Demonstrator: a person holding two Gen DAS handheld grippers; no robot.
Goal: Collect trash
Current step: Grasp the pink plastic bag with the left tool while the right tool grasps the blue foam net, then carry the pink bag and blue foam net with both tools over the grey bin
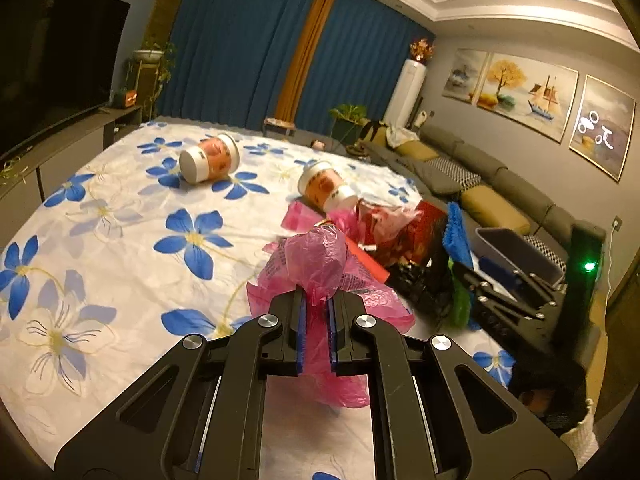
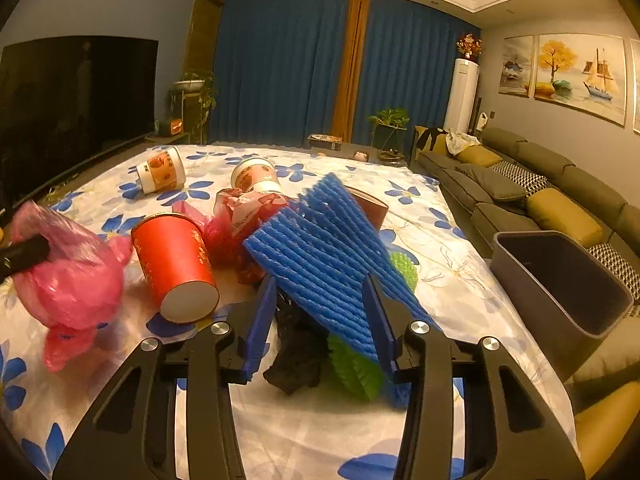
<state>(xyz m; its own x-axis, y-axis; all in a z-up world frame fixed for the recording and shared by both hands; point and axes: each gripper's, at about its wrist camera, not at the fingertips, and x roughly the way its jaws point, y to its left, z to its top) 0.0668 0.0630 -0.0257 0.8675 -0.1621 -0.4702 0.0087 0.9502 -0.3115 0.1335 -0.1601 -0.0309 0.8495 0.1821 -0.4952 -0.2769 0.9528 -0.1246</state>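
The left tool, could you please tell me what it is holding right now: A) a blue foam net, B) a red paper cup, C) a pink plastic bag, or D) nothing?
C: the left tool is shut on the crumpled pink plastic bag, with its fingers pinching the film.

**What the two wrist views are hiding**

The blue foam sheet (image 2: pixel 320 248) is covering most of a brown container (image 2: pixel 374 208) and part of the green leaf-like piece (image 2: pixel 354 368). The right gripper (image 1: pixel 500 276) is blocking part of the grey bin (image 1: pixel 520 252) in the left view. The print on the far paper cups (image 2: pixel 162 170) is staying too small to read.
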